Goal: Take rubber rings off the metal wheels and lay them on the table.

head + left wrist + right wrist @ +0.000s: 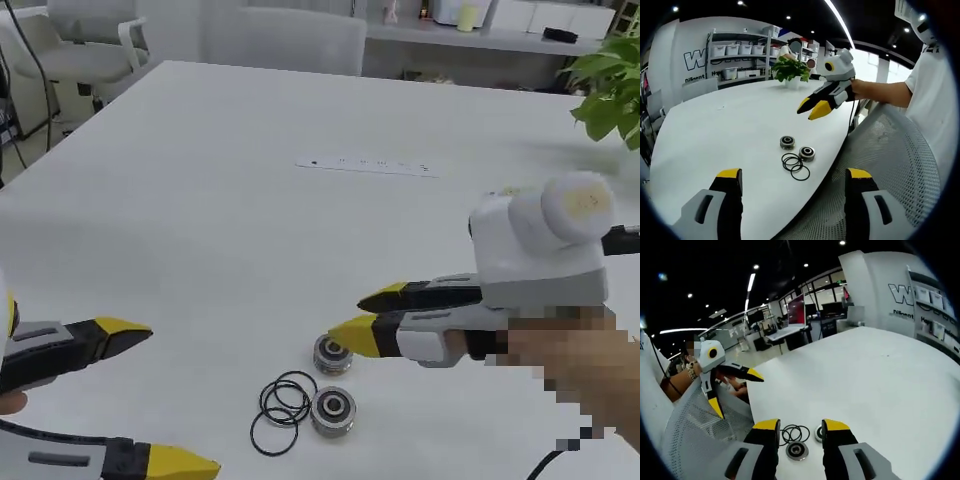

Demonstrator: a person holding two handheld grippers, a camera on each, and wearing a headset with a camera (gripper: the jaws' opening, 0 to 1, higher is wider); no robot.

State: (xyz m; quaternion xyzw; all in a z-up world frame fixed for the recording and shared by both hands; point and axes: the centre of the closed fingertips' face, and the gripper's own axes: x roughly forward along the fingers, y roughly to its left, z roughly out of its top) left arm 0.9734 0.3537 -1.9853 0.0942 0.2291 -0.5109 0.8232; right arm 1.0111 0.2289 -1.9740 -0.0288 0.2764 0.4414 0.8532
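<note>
Two small metal wheels lie on the white table [200, 200] near its front edge, one [332, 354] behind the other [332, 411]. Several thin black rubber rings [283, 405] lie loose and overlapping just left of the nearer wheel. My right gripper [352, 318] hovers right above the far wheel, its yellow-tipped jaws narrowly open with nothing between them. At the bottom left, my left gripper [170, 395] stands wide open and empty, well clear of the rings. The left gripper view shows the wheels [787, 142] [806, 153], the rings [795, 165] and the right gripper [812, 107]. The right gripper view looks down on the wheels [796, 450] [818, 433] and rings [792, 432].
A flat white strip [365, 165] lies mid-table. A green plant [610, 90] stands at the far right edge. Chairs [90, 40] stand beyond the far left corner. A mesh chair back [890, 165] sits close to the table's near edge.
</note>
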